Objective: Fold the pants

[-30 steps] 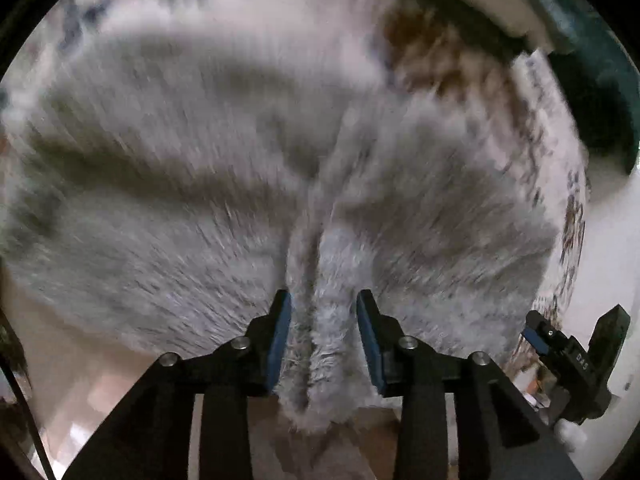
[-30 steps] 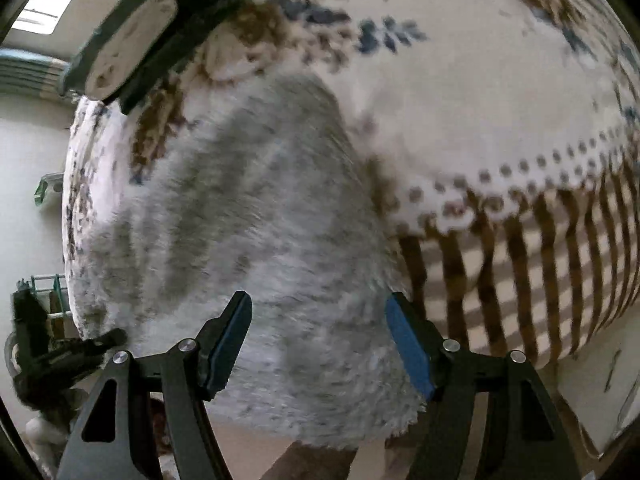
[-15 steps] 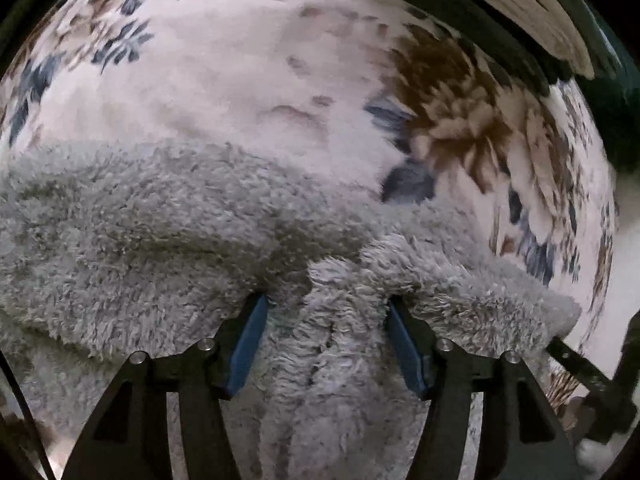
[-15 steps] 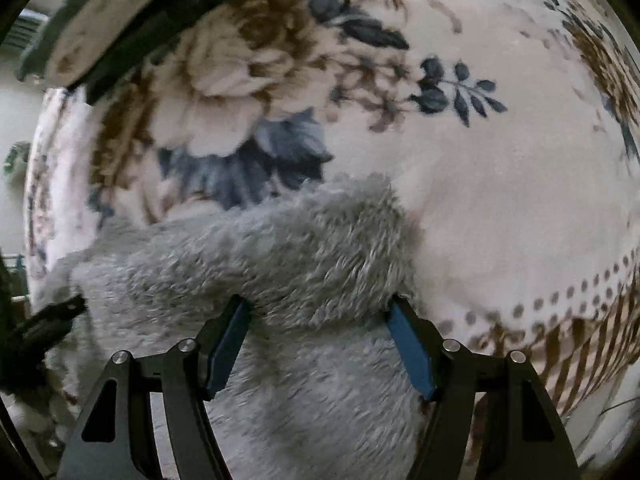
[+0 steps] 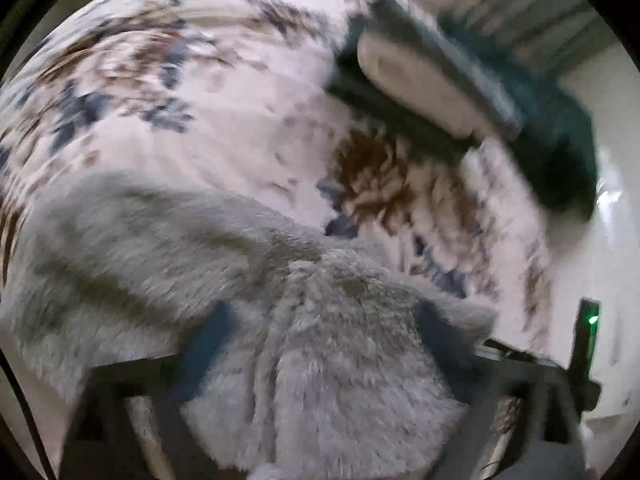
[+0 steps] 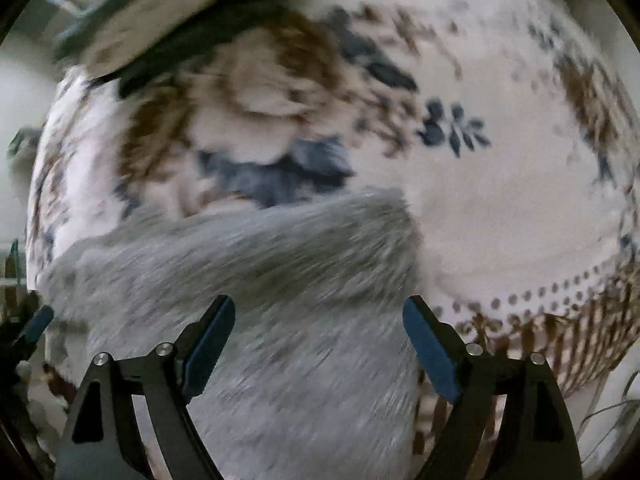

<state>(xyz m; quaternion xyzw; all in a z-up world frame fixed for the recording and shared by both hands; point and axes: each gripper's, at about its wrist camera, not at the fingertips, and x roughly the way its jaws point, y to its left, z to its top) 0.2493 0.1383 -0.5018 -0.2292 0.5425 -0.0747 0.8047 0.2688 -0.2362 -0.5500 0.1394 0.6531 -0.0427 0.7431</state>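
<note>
Left gripper (image 5: 320, 344): jaws spread wide, just been opening; fuzzy grey pants (image 5: 224, 256) bulge between the pads, released. Right gripper (image 6: 318, 340): jaws likewise apart, just been opening — the grey pile lies below and between them, ungripped. Pants rest folded on a floral blanket (image 6: 480, 200); a dark-edged cushion (image 5: 432, 68) sits beyond.

This looks like a bedroom in a home. A bed is covered by a plush white blanket (image 6: 500, 208) printed with brown and blue flowers and a brown fringe-pattern border. A dark green pillow (image 5: 452, 92) with a pale face lies at its far end. Fluffy grey pants (image 6: 280, 264) lie on the blanket, with pale walls behind.
</note>
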